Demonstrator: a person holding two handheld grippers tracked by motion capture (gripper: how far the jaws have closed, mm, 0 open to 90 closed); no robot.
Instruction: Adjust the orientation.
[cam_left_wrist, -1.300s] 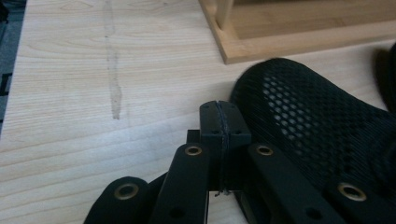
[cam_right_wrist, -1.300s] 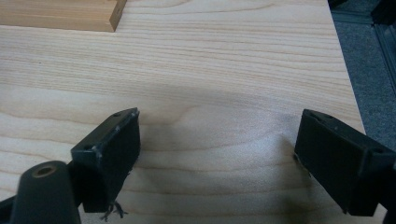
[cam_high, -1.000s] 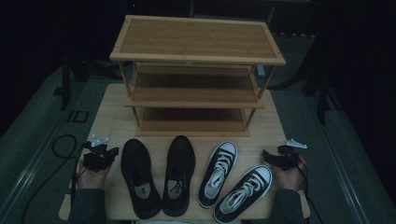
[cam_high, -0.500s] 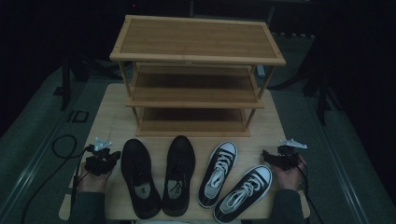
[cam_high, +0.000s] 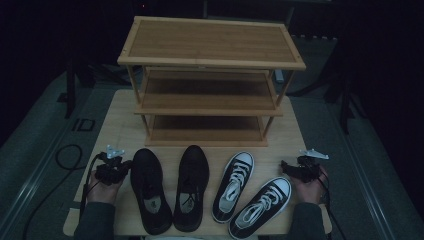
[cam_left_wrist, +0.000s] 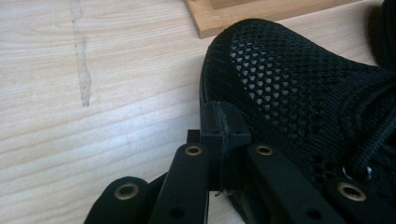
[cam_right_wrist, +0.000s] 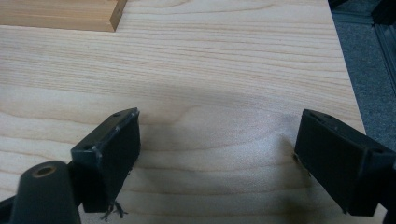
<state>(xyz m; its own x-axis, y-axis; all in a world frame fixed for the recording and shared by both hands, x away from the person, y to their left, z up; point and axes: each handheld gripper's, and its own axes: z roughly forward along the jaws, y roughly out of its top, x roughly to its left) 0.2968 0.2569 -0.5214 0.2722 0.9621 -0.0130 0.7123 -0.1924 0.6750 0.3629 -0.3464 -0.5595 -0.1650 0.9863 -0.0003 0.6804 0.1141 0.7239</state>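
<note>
Shoe rack (cam_high: 210, 95): three wooden shelves, far side of table (cam_high: 120, 125). Left black shoe (cam_high: 150, 195) lies near-left; left gripper (cam_high: 120, 167) beside its toe, jaws clenched, holding nothing. Right gripper (cam_high: 287, 167) near-right beside sneaker (cam_high: 260, 207), jaws spread, released.

Just beside the three-tier wooden rack (cam_high: 210, 90), the black shoe (cam_left_wrist: 299, 93) has a matt, open-mesh cloth toe. The table (cam_right_wrist: 210, 60) under it is pale, smooth wood with visible grain. The left gripper (cam_left_wrist: 224, 135) is matt black plastic with brass-coloured rivets.
</note>
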